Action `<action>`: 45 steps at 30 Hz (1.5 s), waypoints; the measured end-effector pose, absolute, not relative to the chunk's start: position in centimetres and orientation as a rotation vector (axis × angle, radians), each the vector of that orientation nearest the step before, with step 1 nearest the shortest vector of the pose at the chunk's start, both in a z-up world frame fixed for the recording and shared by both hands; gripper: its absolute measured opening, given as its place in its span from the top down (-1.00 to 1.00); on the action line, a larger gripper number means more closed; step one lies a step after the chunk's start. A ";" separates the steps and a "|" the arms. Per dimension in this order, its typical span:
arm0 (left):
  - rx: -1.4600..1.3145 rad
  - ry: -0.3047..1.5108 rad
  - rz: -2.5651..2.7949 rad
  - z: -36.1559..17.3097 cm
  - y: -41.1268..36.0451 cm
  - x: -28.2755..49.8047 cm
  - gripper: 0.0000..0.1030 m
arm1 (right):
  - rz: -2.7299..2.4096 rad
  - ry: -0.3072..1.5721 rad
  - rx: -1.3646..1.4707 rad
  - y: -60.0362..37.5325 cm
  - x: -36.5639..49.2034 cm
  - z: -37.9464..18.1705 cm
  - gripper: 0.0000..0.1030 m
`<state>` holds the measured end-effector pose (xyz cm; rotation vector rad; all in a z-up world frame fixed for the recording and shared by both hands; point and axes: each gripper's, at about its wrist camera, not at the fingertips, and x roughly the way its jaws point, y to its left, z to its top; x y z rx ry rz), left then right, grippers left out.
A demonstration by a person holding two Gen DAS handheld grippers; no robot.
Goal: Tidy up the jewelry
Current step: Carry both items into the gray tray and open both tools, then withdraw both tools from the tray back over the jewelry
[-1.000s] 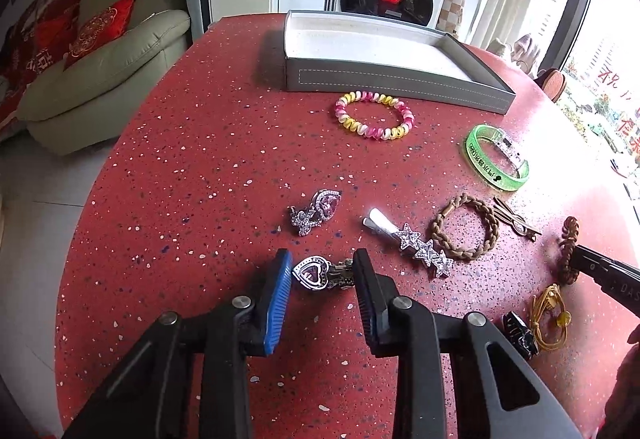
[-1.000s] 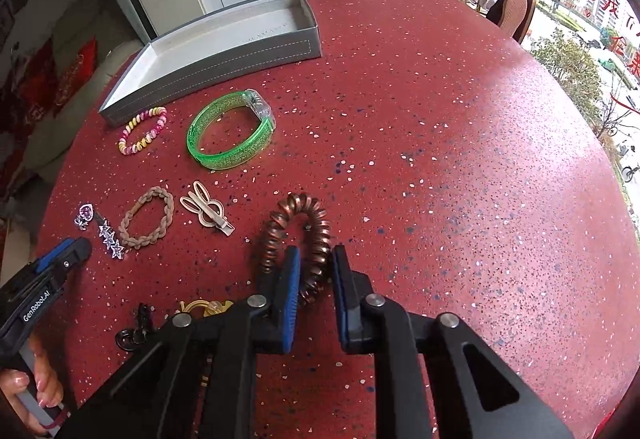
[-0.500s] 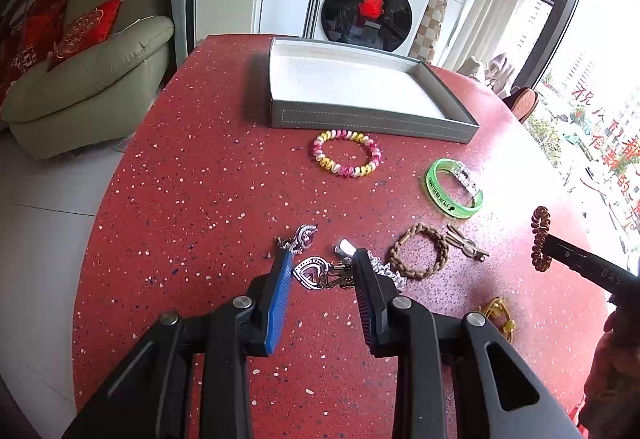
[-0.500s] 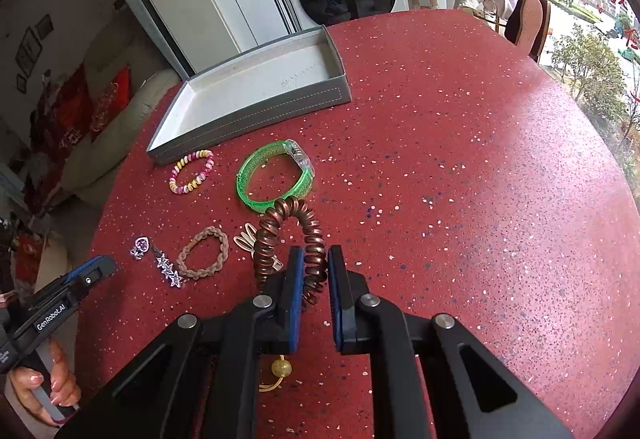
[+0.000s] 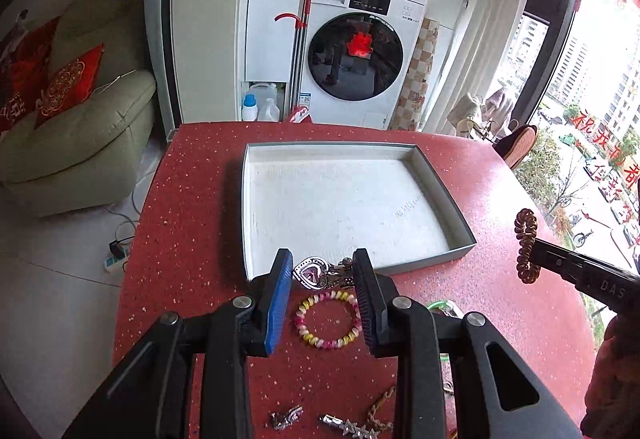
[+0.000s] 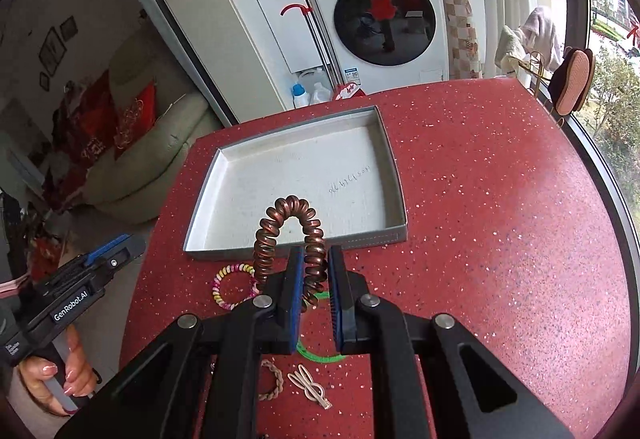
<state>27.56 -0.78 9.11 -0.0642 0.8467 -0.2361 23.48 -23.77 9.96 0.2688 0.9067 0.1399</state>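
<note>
Left gripper point(image 5: 322, 277) clamps heart pendant clip point(image 5: 314, 273) at lower centre, just before grey tray point(image 5: 456, 211); right gripper point(image 6: 314, 277) is closed on copper spiral hair tie point(image 6: 290, 235), centre frame.

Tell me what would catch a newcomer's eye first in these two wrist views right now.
Probably the two lifted pieces: the right gripper is shut on a coppery spiral hair tie, and the left gripper holds a silver heart clip, both in front of the near rim of the empty grey tray. Next, the pink-and-yellow spiral bracelet lying on the speckled red table just before the tray.
</note>
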 end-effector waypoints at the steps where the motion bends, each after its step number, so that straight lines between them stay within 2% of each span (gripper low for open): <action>1: -0.060 0.850 -0.235 9.0 -1.1 28.8 0.04 | 0.136 0.911 0.265 -23.7 24.6 9.9 0.74; 6: -0.093 0.870 -0.205 7.0 -1.9 34.4 0.04 | 0.121 0.949 0.241 -23.1 29.1 8.1 0.74; 13: -0.032 0.948 -0.188 0.9 -4.0 38.8 0.04 | 0.078 1.015 0.206 -22.7 33.3 3.4 0.74; 19: 0.007 1.006 -0.179 -2.7 -5.1 39.4 0.03 | 0.058 1.071 0.183 -22.4 34.4 -0.4 0.74; 27: 0.075 0.996 -0.146 -3.6 -5.7 39.2 0.00 | 0.043 1.085 0.171 -22.1 34.0 -1.8 0.70; 28: 0.085 0.992 -0.136 -3.6 -5.8 39.2 -0.04 | 0.046 1.086 0.167 -22.0 34.0 -1.8 0.60; 29: 0.093 0.991 -0.129 -3.5 -5.9 39.1 -0.31 | 0.044 1.086 0.164 -21.9 33.9 -1.8 0.49; 30: 0.096 0.994 -0.128 -3.5 -5.9 39.1 -0.49 | 0.037 1.083 0.161 -21.8 33.8 -1.6 0.19; 31: 0.094 0.985 -0.127 -3.4 -5.9 39.0 -0.63 | 0.032 1.074 0.160 -21.8 33.6 -1.4 0.01; 36: 0.075 0.959 -0.137 -2.4 -5.8 38.5 -0.63 | 0.038 1.028 0.198 -22.4 32.7 0.1 0.00; 39: 0.069 0.933 -0.136 -1.5 -5.5 38.0 -0.64 | 0.042 0.999 0.223 -22.7 32.1 1.2 -0.08; 40: 0.064 0.924 -0.136 -1.1 -5.4 37.8 -0.89 | 0.043 0.989 0.228 -22.8 31.9 1.5 -0.10; 41: 0.056 0.913 -0.134 -0.7 -5.2 37.6 -1.00 | 0.044 0.980 0.232 -22.8 31.6 1.9 -0.11; 45: 0.043 0.858 -0.128 1.1 -4.5 36.2 -1.00 | 0.059 0.955 0.253 -22.7 30.9 3.0 -0.21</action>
